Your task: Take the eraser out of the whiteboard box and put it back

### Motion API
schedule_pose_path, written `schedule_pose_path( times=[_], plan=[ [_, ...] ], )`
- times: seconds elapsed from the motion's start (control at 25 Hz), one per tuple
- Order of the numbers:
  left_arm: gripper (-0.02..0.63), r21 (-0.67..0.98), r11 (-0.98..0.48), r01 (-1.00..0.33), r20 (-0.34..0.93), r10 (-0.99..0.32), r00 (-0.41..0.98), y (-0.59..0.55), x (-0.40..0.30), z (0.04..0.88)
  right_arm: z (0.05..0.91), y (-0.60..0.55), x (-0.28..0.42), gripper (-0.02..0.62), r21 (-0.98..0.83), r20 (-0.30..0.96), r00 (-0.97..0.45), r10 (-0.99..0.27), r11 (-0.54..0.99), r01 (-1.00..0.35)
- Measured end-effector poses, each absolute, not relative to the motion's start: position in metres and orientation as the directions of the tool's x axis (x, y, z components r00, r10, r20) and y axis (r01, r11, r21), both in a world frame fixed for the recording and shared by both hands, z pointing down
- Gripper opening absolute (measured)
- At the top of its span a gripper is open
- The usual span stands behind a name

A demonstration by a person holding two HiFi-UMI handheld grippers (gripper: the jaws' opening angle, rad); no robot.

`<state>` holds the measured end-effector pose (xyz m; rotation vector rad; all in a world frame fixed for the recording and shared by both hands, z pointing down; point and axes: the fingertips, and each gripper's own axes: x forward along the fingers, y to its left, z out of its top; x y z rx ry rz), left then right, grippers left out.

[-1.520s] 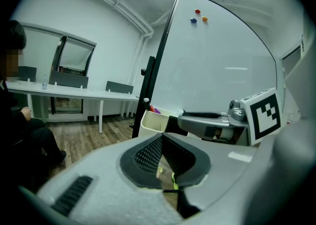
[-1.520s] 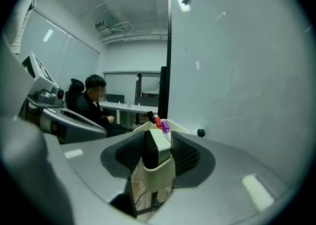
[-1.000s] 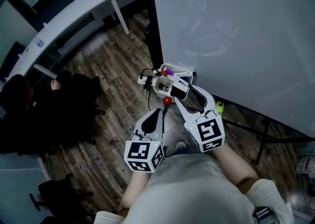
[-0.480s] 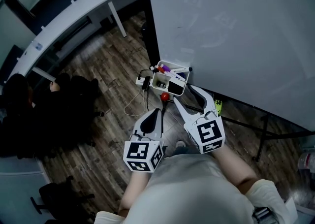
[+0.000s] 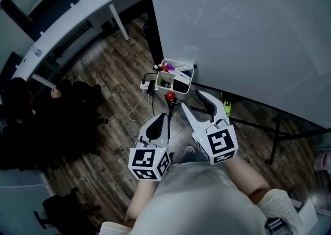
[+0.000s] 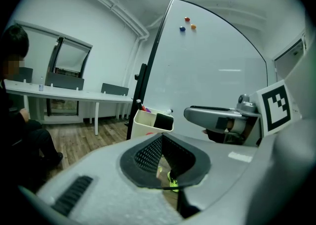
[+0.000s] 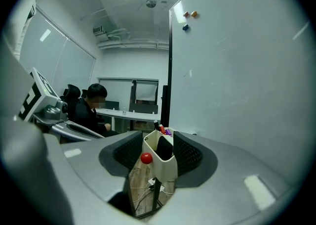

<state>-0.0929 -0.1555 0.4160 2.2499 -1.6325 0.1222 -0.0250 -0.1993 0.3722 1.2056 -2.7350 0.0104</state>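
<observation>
The eraser (image 7: 164, 147) stands in the whiteboard box (image 7: 167, 168) behind markers (image 7: 163, 130), a red knob (image 7: 146, 158) on its front; the right gripper (image 5: 192, 99) is near the box, jaws apart, just been closing on nothing; the left gripper (image 5: 165, 116), farther from the box, has its jaws together, empty; a power strip (image 5: 146, 85) lies beside the box

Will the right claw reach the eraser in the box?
Probably yes: the right claw, jaws just closing yet apart and empty, points at the box, eraser showing in its open top, nothing between.

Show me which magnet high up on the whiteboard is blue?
The blue magnet is the lowest of three; the red magnet and orange magnet sit above it.
</observation>
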Motion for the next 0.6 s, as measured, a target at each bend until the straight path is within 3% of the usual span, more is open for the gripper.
schedule_pose_path(
  times=[0.6],
  plan=[
    [0.002, 0.216, -0.330, -0.919, 0.258, -0.888, 0.380, -0.115, -0.083, 0.412, 0.370, -0.142, -0.013, 0.101, 0.022, 0.128, -0.624, -0.771, 0.631, -0.775]
  ],
)
